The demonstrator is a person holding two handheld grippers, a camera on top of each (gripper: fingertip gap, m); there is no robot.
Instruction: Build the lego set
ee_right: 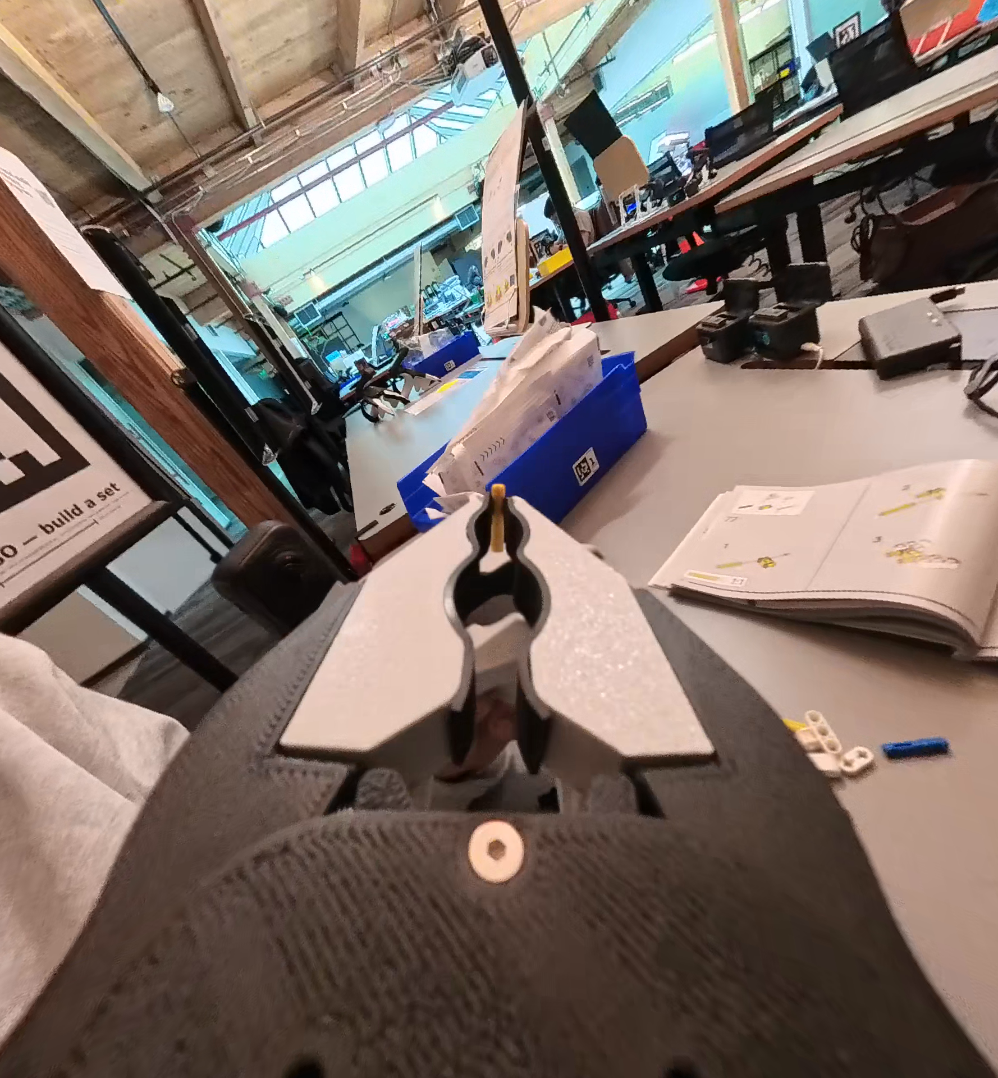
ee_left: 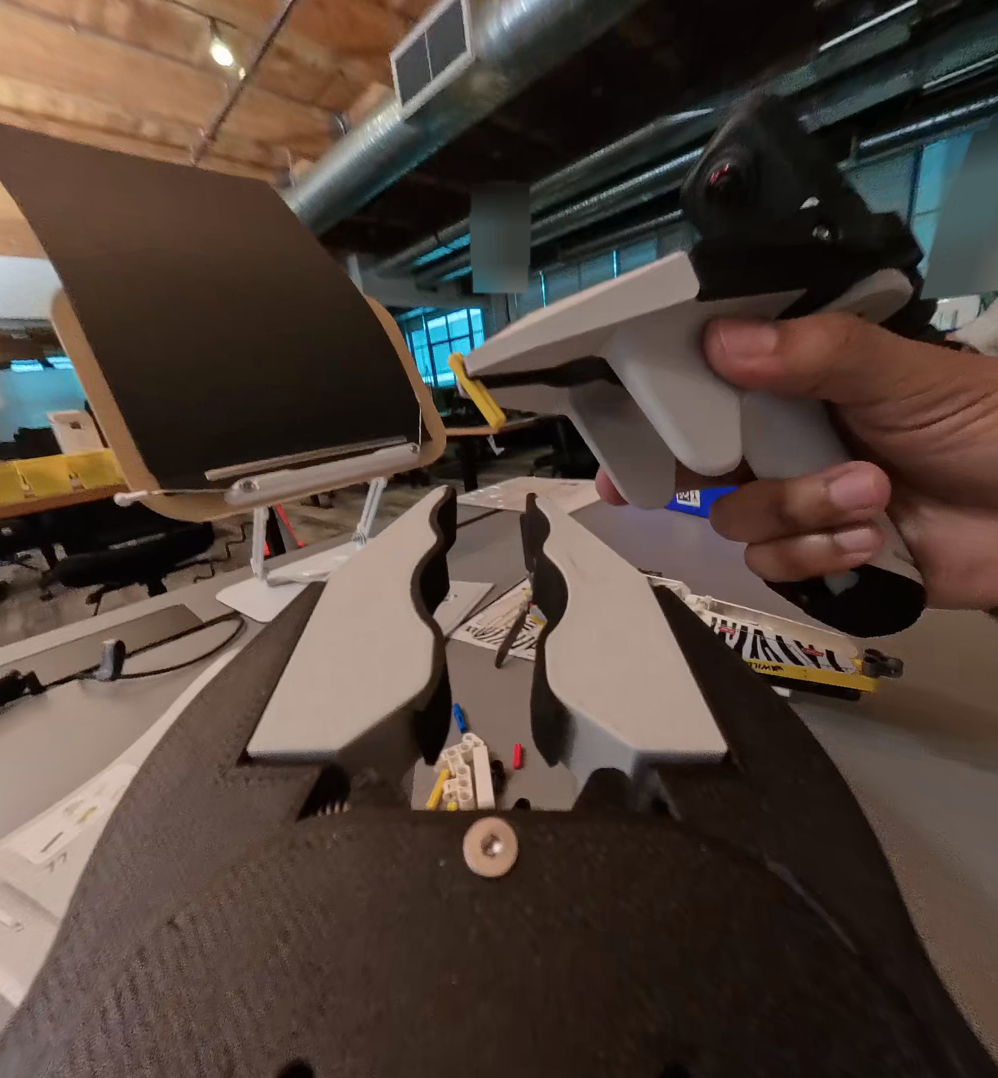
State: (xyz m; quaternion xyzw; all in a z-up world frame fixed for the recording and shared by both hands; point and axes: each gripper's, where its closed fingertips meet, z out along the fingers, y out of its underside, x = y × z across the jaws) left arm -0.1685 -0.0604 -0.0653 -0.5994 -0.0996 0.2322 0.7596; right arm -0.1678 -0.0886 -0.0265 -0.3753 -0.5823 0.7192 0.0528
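Yellow lego axle (ee_right: 498, 519), thin and plain, pinched at the tips of the right gripper (ee_right: 497, 528), jaws closed on it; long axis upright, raised above the worktop (ee_right: 776, 437). Left gripper (ee_left: 488, 513) jaws spread, empty, over loose white pieces (ee_left: 464, 773).

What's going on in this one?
A person is building a Lego set with two handheld grippers. The right gripper is shut on a yellow rod, held up above the table. The left gripper is open and empty above loose pieces. An instruction booklet lies open nearby.
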